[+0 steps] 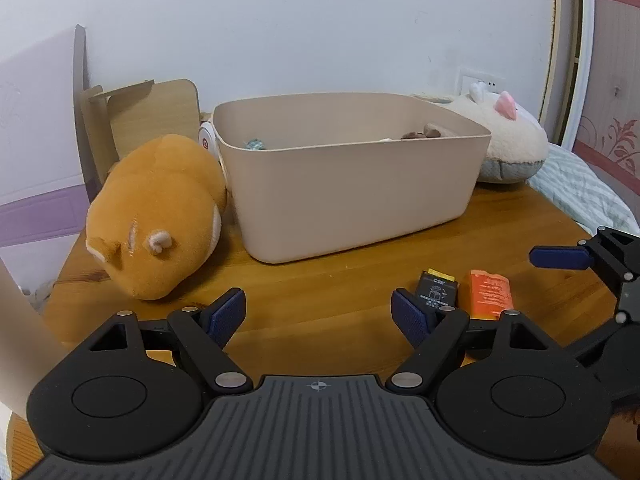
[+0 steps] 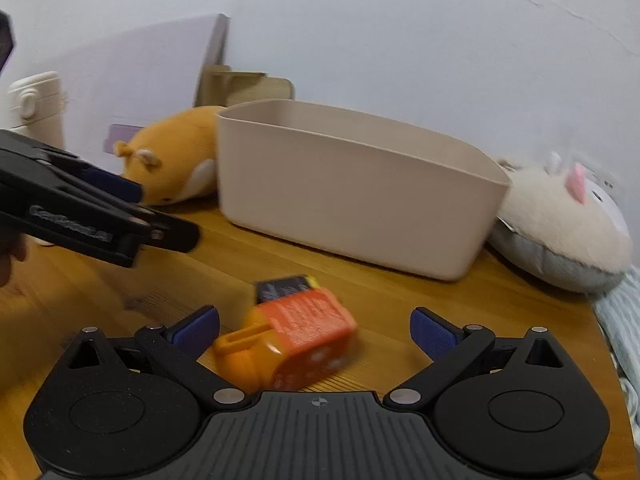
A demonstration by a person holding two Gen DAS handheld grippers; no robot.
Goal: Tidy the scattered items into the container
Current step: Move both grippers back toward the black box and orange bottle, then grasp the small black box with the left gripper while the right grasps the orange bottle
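Note:
A beige bin (image 1: 352,176) stands at the back of the wooden table (image 1: 340,280), with small items showing low inside it. A small black box (image 1: 436,290) and an orange pack (image 1: 488,292) lie side by side in front of the bin. My left gripper (image 1: 320,314) hovers open over bare wood, left of the black box. My right gripper (image 2: 314,322) is open, and the orange pack (image 2: 296,340) lies between its fingers, nearer the left one, with no pad pressing on it. The black box (image 2: 284,286) sits just beyond. One blue pad (image 1: 560,258) of the right gripper shows at the far right.
An orange hamster plush (image 1: 156,216) lies against the bin's left side. A white plush (image 1: 508,140) rests at its right. Cardboard and a wood panel (image 1: 152,112) lean on the wall behind. A cream bottle (image 2: 36,108) stands far left; striped cloth (image 1: 580,188) lies past the table's right edge.

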